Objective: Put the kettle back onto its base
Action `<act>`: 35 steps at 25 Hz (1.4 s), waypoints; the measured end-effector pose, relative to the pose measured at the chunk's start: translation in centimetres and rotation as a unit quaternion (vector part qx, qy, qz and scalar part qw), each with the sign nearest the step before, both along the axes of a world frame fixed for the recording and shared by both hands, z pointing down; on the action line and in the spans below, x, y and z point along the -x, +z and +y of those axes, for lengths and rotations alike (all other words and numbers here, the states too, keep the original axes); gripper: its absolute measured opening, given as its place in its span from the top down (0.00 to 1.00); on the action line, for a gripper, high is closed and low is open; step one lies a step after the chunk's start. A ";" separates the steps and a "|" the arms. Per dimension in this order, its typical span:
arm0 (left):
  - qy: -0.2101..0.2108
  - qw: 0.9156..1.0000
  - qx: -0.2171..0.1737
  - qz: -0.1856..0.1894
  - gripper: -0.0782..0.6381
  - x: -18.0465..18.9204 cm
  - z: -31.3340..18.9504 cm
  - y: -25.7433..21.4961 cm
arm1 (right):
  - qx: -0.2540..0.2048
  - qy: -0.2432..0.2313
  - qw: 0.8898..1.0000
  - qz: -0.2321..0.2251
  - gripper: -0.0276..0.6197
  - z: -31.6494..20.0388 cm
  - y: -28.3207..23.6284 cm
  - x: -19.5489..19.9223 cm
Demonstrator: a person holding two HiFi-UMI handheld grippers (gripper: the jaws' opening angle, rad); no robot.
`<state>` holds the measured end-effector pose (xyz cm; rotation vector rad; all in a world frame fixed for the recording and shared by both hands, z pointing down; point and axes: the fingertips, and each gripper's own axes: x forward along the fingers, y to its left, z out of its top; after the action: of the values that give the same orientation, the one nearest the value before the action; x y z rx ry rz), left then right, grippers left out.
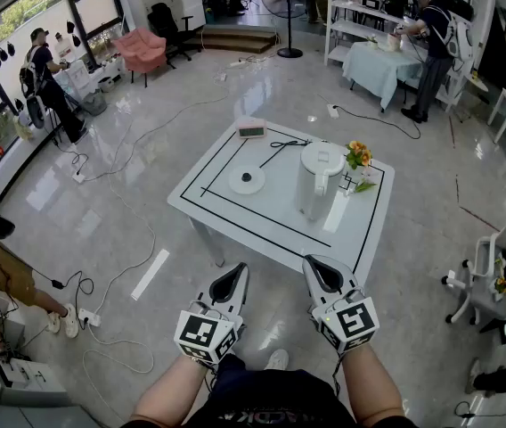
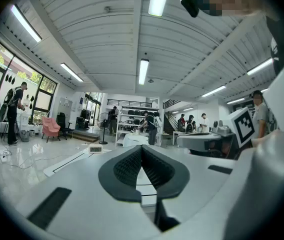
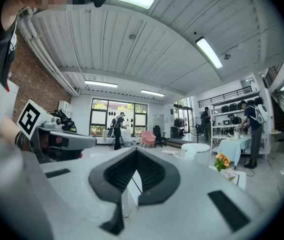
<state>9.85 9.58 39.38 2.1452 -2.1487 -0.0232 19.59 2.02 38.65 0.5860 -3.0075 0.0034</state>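
A white electric kettle (image 1: 317, 179) stands upright on the white table (image 1: 226, 210), right of centre; in the right gripper view the kettle (image 3: 196, 150) shows just past the jaws. Its round white base (image 1: 247, 179) lies flat to the kettle's left, with a black cord running to the far edge. My left gripper (image 1: 229, 283) and right gripper (image 1: 321, 273) are held side by side in front of the table's near edge, both shut and empty. In the left gripper view the left gripper (image 2: 142, 161) points level over the table top.
A small pot of orange flowers (image 1: 358, 159) stands right of the kettle, and a pink clock (image 1: 251, 129) sits at the table's far edge. Cables and a power strip (image 1: 87, 317) lie on the floor at left. A white chair (image 1: 489, 270) stands at right. People work in the background.
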 end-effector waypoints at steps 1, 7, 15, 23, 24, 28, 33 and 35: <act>0.000 1.000 0.000 -0.001 0.88 -0.1 -0.1 0.1 | 0.000 -0.001 1.000 0.000 0.96 -0.2 0.1 -0.1; 0.003 1.000 -0.002 -0.005 0.88 -0.6 -0.7 0.0 | -0.002 -0.012 1.000 -0.005 0.96 -0.5 0.8 -0.5; 0.002 1.000 -0.005 -0.005 0.88 -0.8 -2.0 -0.1 | -0.002 -0.013 1.000 -0.017 0.95 -1.1 0.4 -1.1; 0.012 1.000 -0.006 -0.012 0.88 -0.8 -3.9 -0.2 | 0.016 -0.011 0.999 -0.030 0.95 -2.8 0.5 -1.4; 0.012 1.000 -0.007 -0.012 0.88 -0.7 -4.2 -0.2 | 0.016 -0.011 0.999 -0.031 0.95 -3.0 0.5 -1.3; 0.016 1.000 -0.009 -0.012 0.86 -0.1 -5.2 0.0 | 0.013 -0.008 0.999 -0.030 0.95 -3.8 0.8 -1.0; 0.030 0.999 -0.008 -0.008 0.80 1.5 -6.5 0.3 | 0.010 0.004 1.000 -0.024 0.94 -4.9 1.2 0.5; 0.041 0.999 -0.008 -0.010 0.77 2.6 -7.2 0.4 | 0.010 0.015 0.999 -0.028 0.91 -5.5 1.1 1.5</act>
<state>7.22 2.42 39.74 2.2492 -2.0755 -0.0118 18.07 -3.46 39.77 0.6399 -3.0478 0.0516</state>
